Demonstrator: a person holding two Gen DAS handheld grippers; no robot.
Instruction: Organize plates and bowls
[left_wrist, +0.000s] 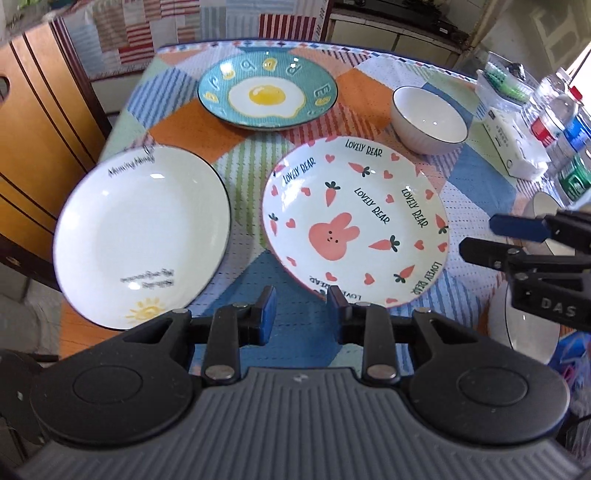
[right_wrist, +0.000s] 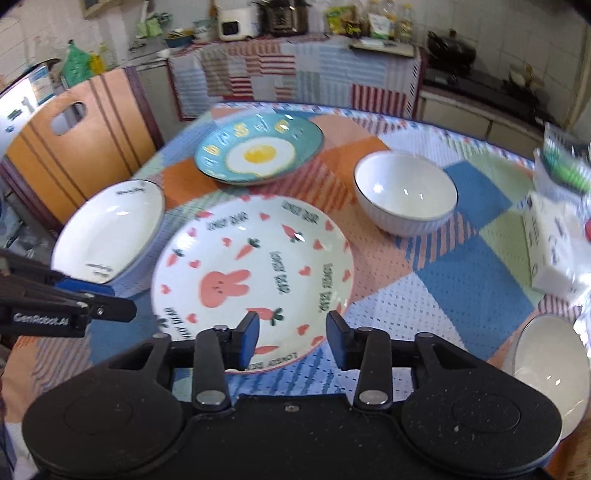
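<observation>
A pink rabbit plate (left_wrist: 354, 229) (right_wrist: 255, 277) lies in the middle of the patchwork table. A white sun plate (left_wrist: 144, 236) (right_wrist: 110, 229) lies to its left. A teal fried-egg plate (left_wrist: 267, 94) (right_wrist: 258, 149) lies at the back. A white bowl (left_wrist: 430, 118) (right_wrist: 404, 194) stands at the back right, and another white bowl (left_wrist: 528, 328) (right_wrist: 546, 365) at the near right. My left gripper (left_wrist: 302, 314) is open and empty above the table, between the two front plates. My right gripper (right_wrist: 291, 338) is open and empty above the rabbit plate's near rim; it also shows in the left wrist view (left_wrist: 480, 240).
A tissue pack (left_wrist: 517, 147) (right_wrist: 554, 251), bottles (left_wrist: 561, 122) and a plastic bag (right_wrist: 561, 162) crowd the table's right edge. A wooden chair (left_wrist: 40, 122) (right_wrist: 85, 147) stands at the left. A kitchen counter (right_wrist: 295, 40) runs behind the table.
</observation>
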